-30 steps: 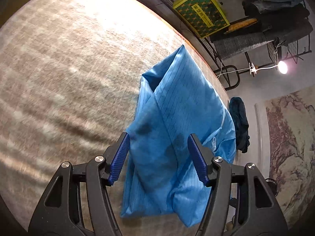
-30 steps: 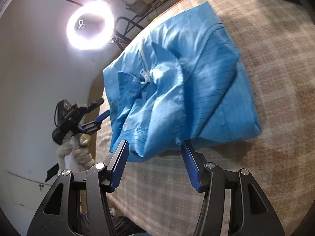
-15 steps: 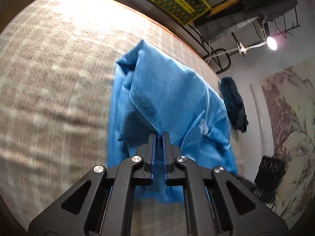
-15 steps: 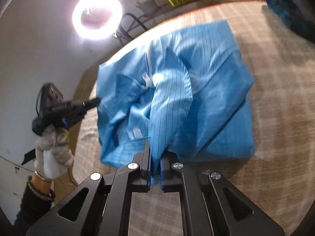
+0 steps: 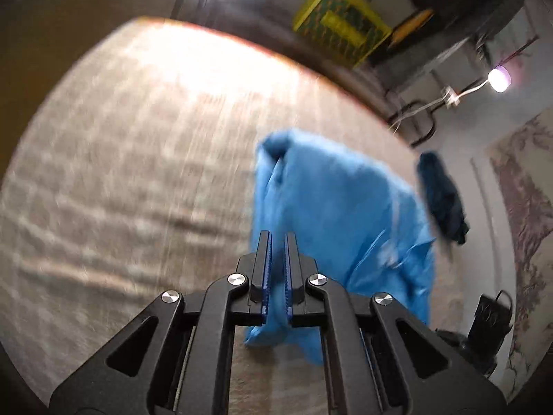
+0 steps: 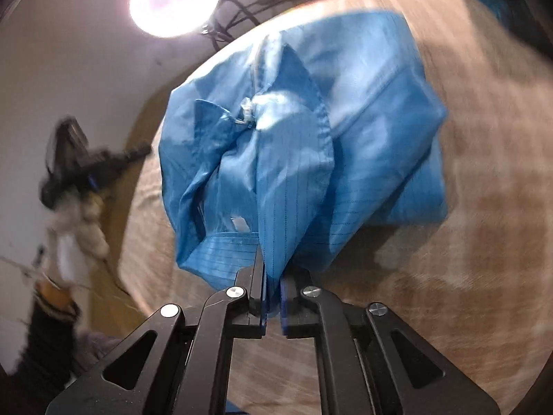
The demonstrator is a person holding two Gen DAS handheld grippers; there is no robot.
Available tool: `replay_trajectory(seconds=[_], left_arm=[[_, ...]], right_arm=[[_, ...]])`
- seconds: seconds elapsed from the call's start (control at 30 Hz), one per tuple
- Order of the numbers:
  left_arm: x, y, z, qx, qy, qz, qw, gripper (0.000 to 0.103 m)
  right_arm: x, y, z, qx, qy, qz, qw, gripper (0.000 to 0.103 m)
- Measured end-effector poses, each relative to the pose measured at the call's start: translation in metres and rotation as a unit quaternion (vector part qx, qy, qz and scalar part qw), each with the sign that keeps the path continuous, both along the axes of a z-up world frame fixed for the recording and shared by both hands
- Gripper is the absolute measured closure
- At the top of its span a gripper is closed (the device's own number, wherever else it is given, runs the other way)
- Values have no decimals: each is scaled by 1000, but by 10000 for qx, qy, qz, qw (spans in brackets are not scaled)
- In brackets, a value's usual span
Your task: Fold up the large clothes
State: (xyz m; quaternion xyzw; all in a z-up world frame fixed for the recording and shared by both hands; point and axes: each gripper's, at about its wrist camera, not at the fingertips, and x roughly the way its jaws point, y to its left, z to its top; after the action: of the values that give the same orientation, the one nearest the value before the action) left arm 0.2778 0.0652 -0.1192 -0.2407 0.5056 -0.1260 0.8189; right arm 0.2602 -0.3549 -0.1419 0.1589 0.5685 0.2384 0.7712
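Blue pinstriped garment (image 6: pixel 297 145) (white zipper showing) lies crumpled, partly lifted off the table.

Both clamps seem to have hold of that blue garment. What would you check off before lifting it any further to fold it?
1. Left gripper pinches the blue garment: ok, cloth sits between its closed jaws.
2. Right gripper grips the garment: ok, a gathered fold runs into its jaws.
3. Each gripper holds a single layer: cannot tell, the cloth is bunched at both.
4. Garment lies flat for folding: not ok, it is crumpled around the zipper.
5. Plaid tablecloth has bare room beside the garment: ok, the stretch on the left wrist view's left is uncovered.
6. Dark cloth at the table's far edge stays apart from the garment: cannot tell, the view is blurred there.
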Motion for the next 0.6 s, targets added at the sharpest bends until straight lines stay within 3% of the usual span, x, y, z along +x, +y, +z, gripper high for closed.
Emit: replay_trajectory(seconds=[0.1,0.17,0.23,0.33,0.47,0.5,0.53,0.57,0.6], left_arm=[[15,1,4,-281,-82,66,9995,81],[20,3,-7,-562,61,37,9984,59],[28,0,-26,-953,345,39,9948,55],[34,1,-50,-1458,638,195,9871,55],[38,-3,-73,-1469,881,98,9852,55],[38,-4,-76,-1528,936,77,9838,59],[38,-5,-76,-1644,956,22,9817,84],[38,-7,-74,-1642,962,-49,9817,92],[37,-8,-69,-1485,910,-92,9847,92]], right_arm=[[-6,2,19,-392,-241,276,9986,93],[-13,1,33,-414,-434,431,9973,86],[-25,-1,48,-447,-733,551,9948,68],[-25,-12,63,-364,-1082,453,9924,65],[-15,-35,66,-79,-1028,-49,9947,65],[-10,-41,66,-145,-1020,-210,9945,65],[-5,-45,64,-244,-1024,-356,9938,65],[-1,-50,59,-379,-1016,-521,9927,65],[5,-54,53,-514,-974,-667,9917,65]])
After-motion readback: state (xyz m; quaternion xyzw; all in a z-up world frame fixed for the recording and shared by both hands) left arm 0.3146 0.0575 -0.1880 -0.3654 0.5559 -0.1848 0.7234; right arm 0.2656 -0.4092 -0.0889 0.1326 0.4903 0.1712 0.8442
